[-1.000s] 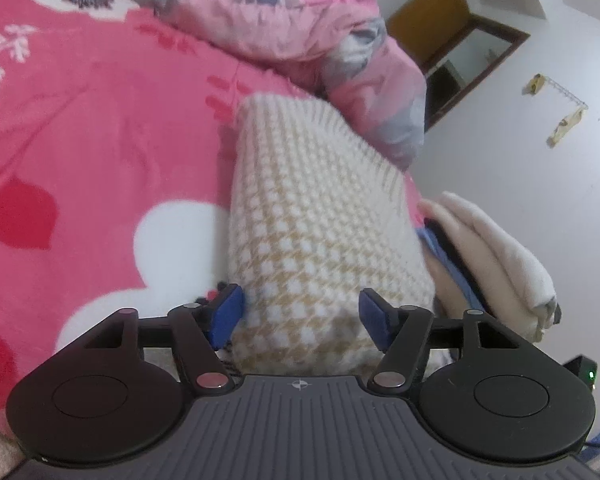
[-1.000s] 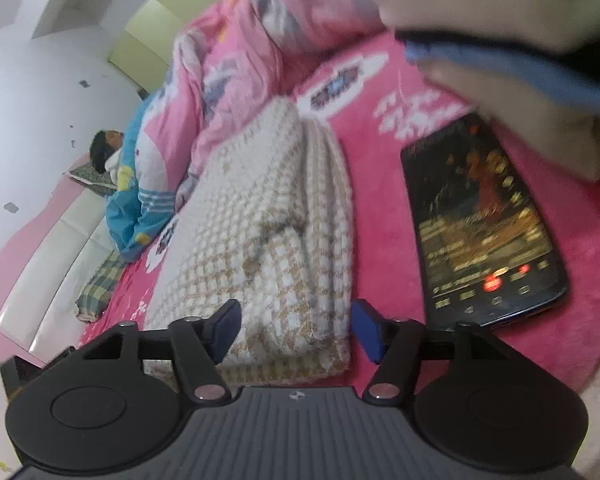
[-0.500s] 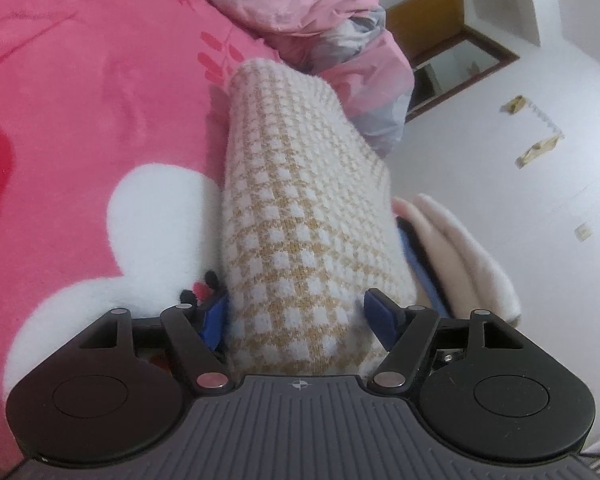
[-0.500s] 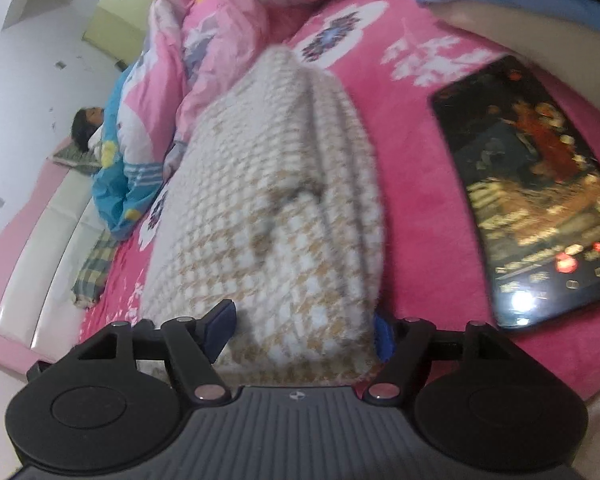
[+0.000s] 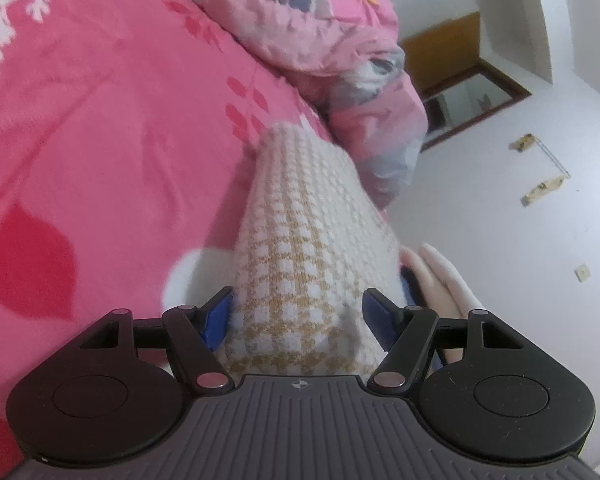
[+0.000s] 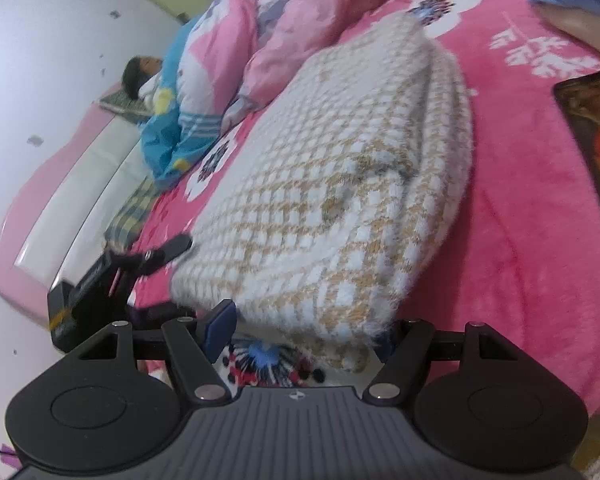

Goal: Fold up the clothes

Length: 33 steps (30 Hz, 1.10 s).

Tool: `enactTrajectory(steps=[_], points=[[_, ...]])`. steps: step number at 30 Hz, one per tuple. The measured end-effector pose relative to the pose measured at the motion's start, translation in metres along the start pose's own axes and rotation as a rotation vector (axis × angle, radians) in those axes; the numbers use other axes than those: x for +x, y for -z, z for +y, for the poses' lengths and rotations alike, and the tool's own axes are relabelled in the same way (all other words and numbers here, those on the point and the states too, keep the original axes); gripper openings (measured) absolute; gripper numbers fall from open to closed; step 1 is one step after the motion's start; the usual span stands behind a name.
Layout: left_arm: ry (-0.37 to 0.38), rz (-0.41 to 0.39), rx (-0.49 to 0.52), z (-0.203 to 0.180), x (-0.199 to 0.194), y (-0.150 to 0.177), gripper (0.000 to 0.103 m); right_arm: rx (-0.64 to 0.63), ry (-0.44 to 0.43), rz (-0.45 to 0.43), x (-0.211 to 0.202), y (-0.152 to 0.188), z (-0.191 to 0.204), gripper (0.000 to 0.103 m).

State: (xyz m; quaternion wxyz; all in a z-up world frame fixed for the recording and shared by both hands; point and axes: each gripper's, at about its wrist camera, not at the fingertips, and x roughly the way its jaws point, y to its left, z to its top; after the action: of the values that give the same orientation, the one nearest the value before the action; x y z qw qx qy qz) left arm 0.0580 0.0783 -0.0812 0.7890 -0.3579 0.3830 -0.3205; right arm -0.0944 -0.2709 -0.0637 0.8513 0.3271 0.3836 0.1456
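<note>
While the folded checked sweater [image 5: 300, 264] lies on the pink bed [image 5: 100, 140], one end is clasped between the pads of the left claw [image 5: 298, 316]. Its other end [image 6: 332, 208] is spanned by the right claw [image 6: 304, 326], whose jaws have just been opening; a grip there cannot be told.

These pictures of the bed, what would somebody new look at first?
Probably the folded beige-and-white checked sweater, lying in the middle of the bright pink flowered blanket, with each gripper's blue pads at either side of one end. Next, the rumpled pink quilt piled behind it. Then the dark phone with a lit screen, lying on the blanket at the right edge of the right wrist view.
</note>
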Motion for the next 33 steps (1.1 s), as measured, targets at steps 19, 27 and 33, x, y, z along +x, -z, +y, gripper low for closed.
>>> enactTrajectory(steps=[19,27,33], points=[[-0.405,-0.020,0.593,-0.087,0.030,0.022,0.072,-0.140,0.229,-0.049,-0.051,0.002,-0.010,0.078],[-0.433,-0.001,0.585,-0.085,0.026,0.024,0.072,-0.124,0.206,-0.101,-0.067,-0.004,-0.014,0.079],[-0.449,-0.001,0.587,-0.089,0.027,0.026,0.072,-0.156,0.284,-0.115,-0.061,-0.023,-0.016,0.079]])
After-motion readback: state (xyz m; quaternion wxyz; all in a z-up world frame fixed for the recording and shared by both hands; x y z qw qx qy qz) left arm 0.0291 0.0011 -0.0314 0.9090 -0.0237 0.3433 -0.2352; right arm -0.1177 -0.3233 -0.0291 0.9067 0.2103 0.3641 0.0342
